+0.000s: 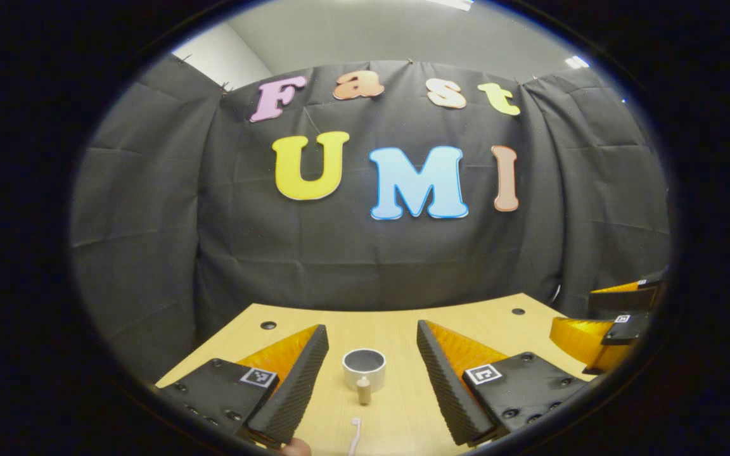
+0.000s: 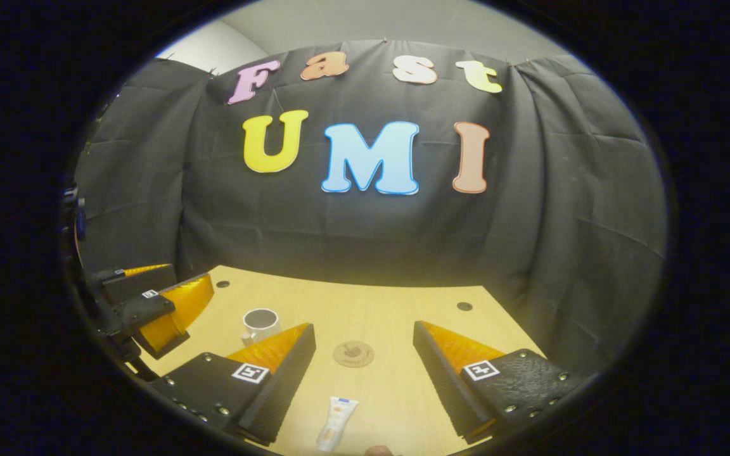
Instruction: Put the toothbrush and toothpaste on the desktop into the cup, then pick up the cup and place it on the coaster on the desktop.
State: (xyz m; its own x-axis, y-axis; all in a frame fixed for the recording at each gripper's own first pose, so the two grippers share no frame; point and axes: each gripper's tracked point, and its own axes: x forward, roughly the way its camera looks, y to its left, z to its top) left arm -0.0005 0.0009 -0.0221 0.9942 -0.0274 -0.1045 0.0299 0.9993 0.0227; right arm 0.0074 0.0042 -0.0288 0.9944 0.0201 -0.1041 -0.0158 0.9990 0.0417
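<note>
Both grippers are hovering with fingers spread wide, the left gripper (image 1: 371,380) framing the toothbrush (image 1: 356,436) and cup (image 1: 364,367), the right gripper (image 2: 362,386) framing the toothpaste (image 2: 337,423) before the coaster (image 2: 353,353), each apparently lining up its own pick.

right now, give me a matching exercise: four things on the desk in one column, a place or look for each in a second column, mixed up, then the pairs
Things
1. cup
2. toothbrush
3. toothpaste
4. coaster

Descriptions
A. flat brown disc, bare, ahead of the right gripper
B. white tube lying between the right gripper's open fingers
C. white, upright, empty, ahead of the left gripper
D. thin white stick at the bottom edge of the left gripper view

Pairs: 1-C, 2-D, 3-B, 4-A
</note>
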